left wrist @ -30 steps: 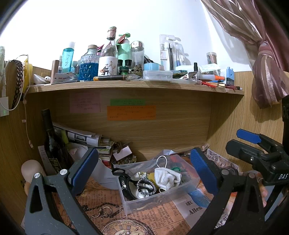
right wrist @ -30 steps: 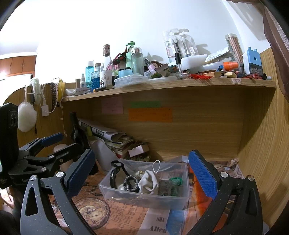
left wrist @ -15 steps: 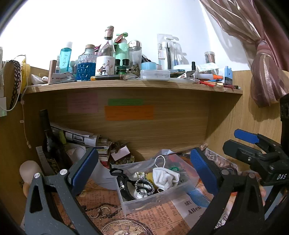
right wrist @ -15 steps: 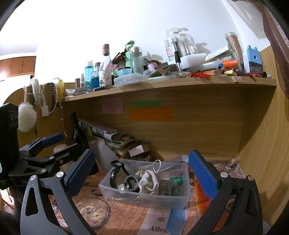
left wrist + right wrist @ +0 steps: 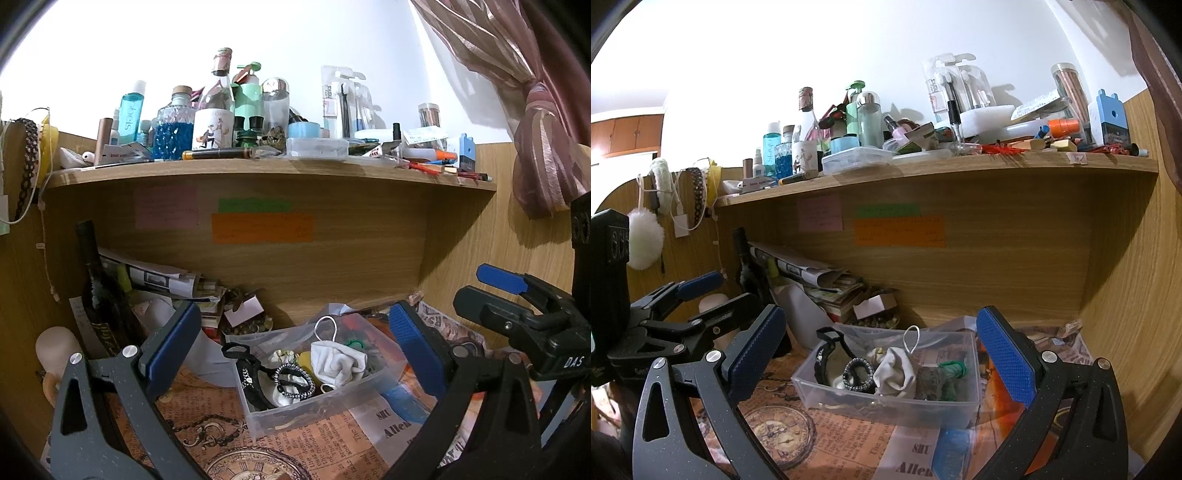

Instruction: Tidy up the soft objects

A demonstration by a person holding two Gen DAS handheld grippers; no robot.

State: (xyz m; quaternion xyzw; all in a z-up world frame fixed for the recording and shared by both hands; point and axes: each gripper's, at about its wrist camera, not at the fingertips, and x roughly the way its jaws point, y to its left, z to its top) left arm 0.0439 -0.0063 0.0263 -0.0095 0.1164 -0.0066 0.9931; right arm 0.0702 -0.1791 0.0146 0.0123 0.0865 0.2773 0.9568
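Observation:
A clear plastic bin [image 5: 317, 408] [image 5: 886, 406] sits on the desk under the shelf. It holds a white face mask [image 5: 338, 362] [image 5: 895, 371], a beaded black hair tie [image 5: 293, 380] [image 5: 857, 373], a black strap [image 5: 245, 373] [image 5: 827, 350] and green bits [image 5: 951, 369]. My left gripper [image 5: 295, 339] is open and empty, hovering in front of the bin. My right gripper [image 5: 881, 338] is open and empty, also in front of the bin. Each gripper shows in the other's view, the right one [image 5: 517, 306] and the left one [image 5: 690, 306].
A cluttered wooden shelf [image 5: 258, 166] of bottles spans above. A dark wine bottle [image 5: 99, 291], newspapers [image 5: 155, 275] and a small box [image 5: 243, 306] stand at the back left. A white pompom [image 5: 644, 238] hangs on the left wall. Printed paper [image 5: 783, 435] covers the desk.
Both grippers have barely shifted; the left view has drifted slightly. Nothing was taken hold of or let go.

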